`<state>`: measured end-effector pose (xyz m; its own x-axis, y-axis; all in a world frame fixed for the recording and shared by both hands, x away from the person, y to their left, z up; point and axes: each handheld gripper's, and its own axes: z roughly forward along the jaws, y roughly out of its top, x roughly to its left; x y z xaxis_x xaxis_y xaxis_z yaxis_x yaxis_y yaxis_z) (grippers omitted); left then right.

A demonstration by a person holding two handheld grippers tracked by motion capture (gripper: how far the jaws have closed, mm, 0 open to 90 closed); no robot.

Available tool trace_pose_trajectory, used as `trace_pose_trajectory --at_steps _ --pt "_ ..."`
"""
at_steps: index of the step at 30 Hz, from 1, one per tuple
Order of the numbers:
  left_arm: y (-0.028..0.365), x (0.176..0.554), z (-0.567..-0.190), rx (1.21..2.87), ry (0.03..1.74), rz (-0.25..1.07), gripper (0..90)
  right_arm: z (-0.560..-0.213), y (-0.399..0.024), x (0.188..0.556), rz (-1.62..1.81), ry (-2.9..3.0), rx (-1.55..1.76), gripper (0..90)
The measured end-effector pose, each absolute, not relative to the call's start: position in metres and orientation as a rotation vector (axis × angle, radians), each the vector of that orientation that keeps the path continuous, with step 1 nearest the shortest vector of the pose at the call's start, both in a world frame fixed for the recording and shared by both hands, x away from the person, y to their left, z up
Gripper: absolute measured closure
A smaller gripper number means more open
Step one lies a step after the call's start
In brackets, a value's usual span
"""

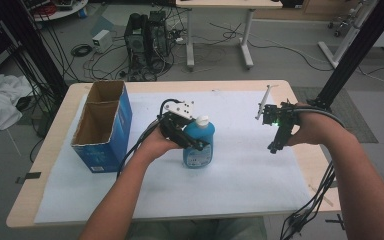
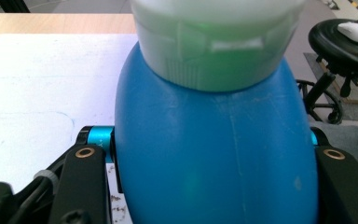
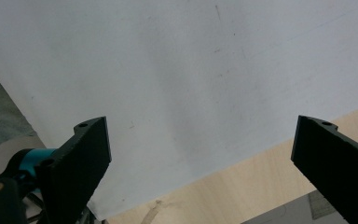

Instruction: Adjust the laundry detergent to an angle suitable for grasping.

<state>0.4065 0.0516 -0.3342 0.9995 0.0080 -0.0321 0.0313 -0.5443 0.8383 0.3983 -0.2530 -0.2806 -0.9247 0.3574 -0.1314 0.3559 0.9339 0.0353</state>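
A blue plastic bottle (image 1: 200, 147) with a white cap stands upright on the white sheet near the table's middle. My left gripper (image 1: 192, 142) is shut on its body from the left side. In the left gripper view the blue bottle (image 2: 214, 154) sits between both black jaws, its pale cap (image 2: 214, 42) above. My right gripper (image 1: 275, 145) hangs over the right part of the sheet, pointing down. Its jaws stand wide apart in the right gripper view, my right gripper (image 3: 200, 154) holding nothing, with white sheet and table edge beneath.
An open blue cardboard box (image 1: 102, 125) stands at the table's left side, close to the left forearm. The wooden table (image 1: 300, 100) carries a white sheet (image 1: 240, 185). Cables trail off the right front edge. Desks, a computer tower and wires lie on the floor beyond.
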Motion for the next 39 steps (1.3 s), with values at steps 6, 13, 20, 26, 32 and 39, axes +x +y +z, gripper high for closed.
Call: trace_pose_trajectory --at_steps 6,13,20,26,32,39 --pt "0.055 0.411 -0.338 2.151 0.015 -0.026 42.2 -0.281 -0.252 0.398 0.013 2.956 0.546 3.8" --pt "0.055 0.413 -0.346 2.138 0.004 -0.038 42.2 -0.28 -0.252 0.398 -0.006 2.958 0.538 3.8" --pt "0.055 0.417 -0.35 2.134 0.009 -0.031 42.3 -0.28 -0.253 0.399 -0.009 2.958 0.542 3.7" --pt "0.055 0.42 -0.352 2.144 0.007 -0.031 42.3 -0.282 -0.253 0.398 0.004 2.956 0.576 3.8" --pt "0.054 0.42 -0.354 2.136 0.008 -0.046 42.3 -0.282 -0.253 0.401 -0.018 2.96 0.551 3.7" --pt "0.056 0.423 -0.356 2.13 -0.015 -0.053 42.3 -0.284 -0.252 0.403 -0.015 2.966 0.554 3.8"
